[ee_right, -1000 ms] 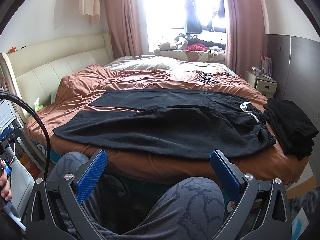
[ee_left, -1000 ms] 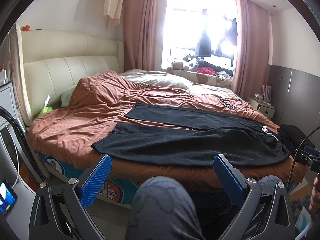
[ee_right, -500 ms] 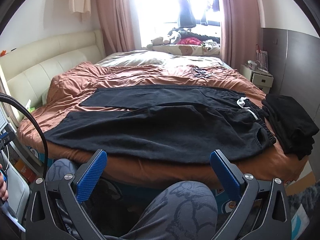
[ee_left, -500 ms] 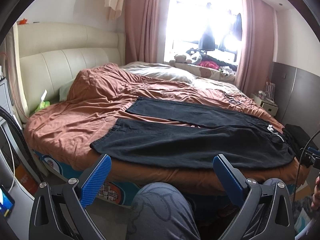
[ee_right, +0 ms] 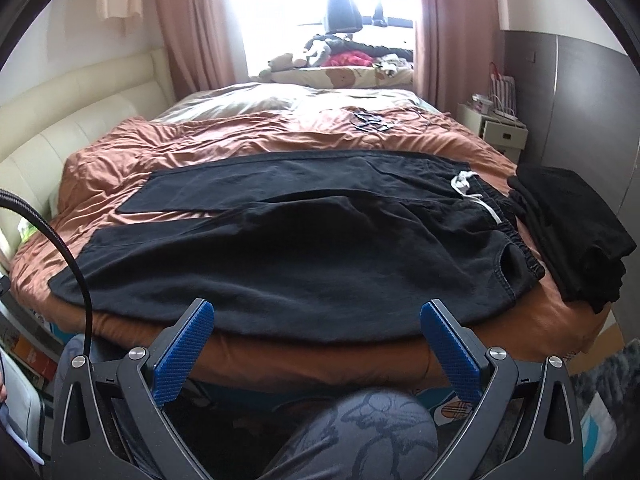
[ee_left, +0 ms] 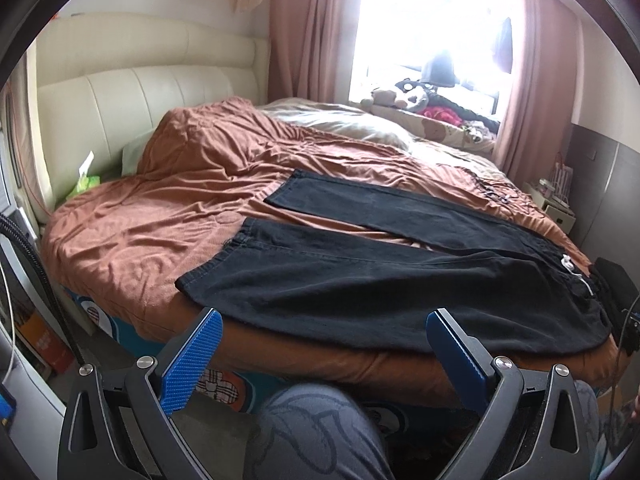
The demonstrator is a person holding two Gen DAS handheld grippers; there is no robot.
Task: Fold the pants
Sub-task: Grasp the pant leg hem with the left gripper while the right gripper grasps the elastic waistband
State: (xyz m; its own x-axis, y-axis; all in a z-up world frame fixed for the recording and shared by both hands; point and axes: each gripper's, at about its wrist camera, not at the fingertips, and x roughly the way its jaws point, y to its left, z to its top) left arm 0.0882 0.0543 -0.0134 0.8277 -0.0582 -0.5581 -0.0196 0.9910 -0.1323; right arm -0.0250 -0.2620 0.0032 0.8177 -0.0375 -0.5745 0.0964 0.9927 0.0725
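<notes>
Both tongs, left gripper (ee_left: 320, 344) and right gripper (ee_right: 318, 336), hang apart and empty before the bed's near edge, where the pants (ee_right: 280, 248) lie unfolded along it, so folding seems unstarted; next, probably grasp one leg.

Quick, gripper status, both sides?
Left gripper: open, holding nothing, short of the pants.
Right gripper: open, holding nothing, at the pants' near edge.

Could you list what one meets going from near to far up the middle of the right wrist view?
Right gripper → bed edge → black pants → brown duvet → beige pillow → window-sill clutter → window.
</notes>
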